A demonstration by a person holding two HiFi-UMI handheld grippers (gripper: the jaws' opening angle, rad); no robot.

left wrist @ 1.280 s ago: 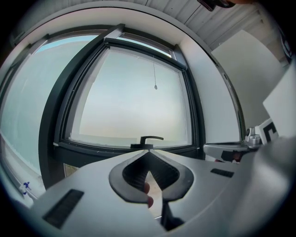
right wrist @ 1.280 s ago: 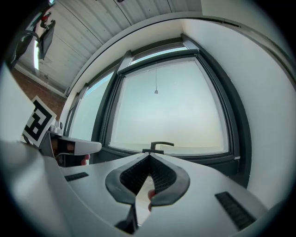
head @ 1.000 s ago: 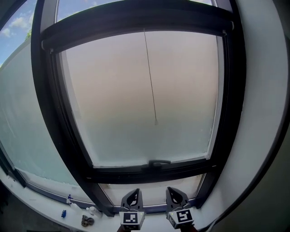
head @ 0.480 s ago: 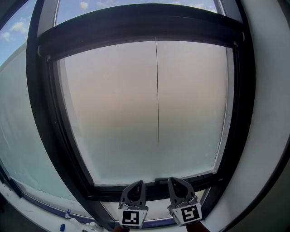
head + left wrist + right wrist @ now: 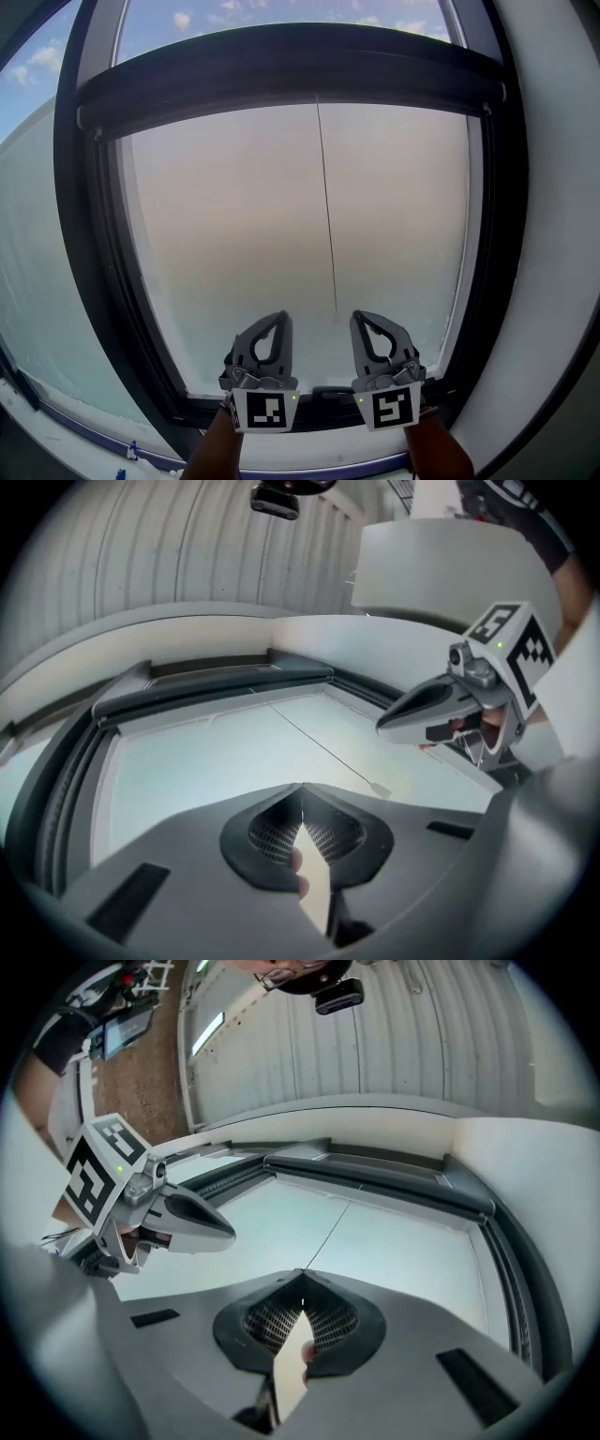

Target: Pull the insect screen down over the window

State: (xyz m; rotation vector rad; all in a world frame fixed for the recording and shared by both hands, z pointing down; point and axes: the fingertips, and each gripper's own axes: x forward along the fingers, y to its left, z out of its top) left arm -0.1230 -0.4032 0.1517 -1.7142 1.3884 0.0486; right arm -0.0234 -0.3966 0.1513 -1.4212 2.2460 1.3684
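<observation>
The insect screen is rolled up in a dark cassette [image 5: 281,66] across the top of the window, also seen in the left gripper view [image 5: 216,677] and the right gripper view [image 5: 375,1168]. A thin pull cord [image 5: 326,206] hangs down the middle of the pane; its end [image 5: 337,314] lies between the two grippers, touching neither. My left gripper [image 5: 281,317] is raised before the lower pane, shut and empty. My right gripper [image 5: 359,317] stands beside it, also shut and empty. Each gripper view shows its own jaws closed tip to tip [image 5: 302,786] [image 5: 302,1271].
A dark window frame [image 5: 89,244] surrounds the frosted-looking pane. A handle [image 5: 328,391] sits on the bottom rail behind the grippers. A white wall reveal [image 5: 553,234] stands at the right, a neighbouring pane [image 5: 37,244] at the left, small items [image 5: 127,452] on the sill.
Both grippers have risen from below the bottom rail to in front of the lower pane, rolling as they went. The view has tilted slightly upward. Both stayed shut.
</observation>
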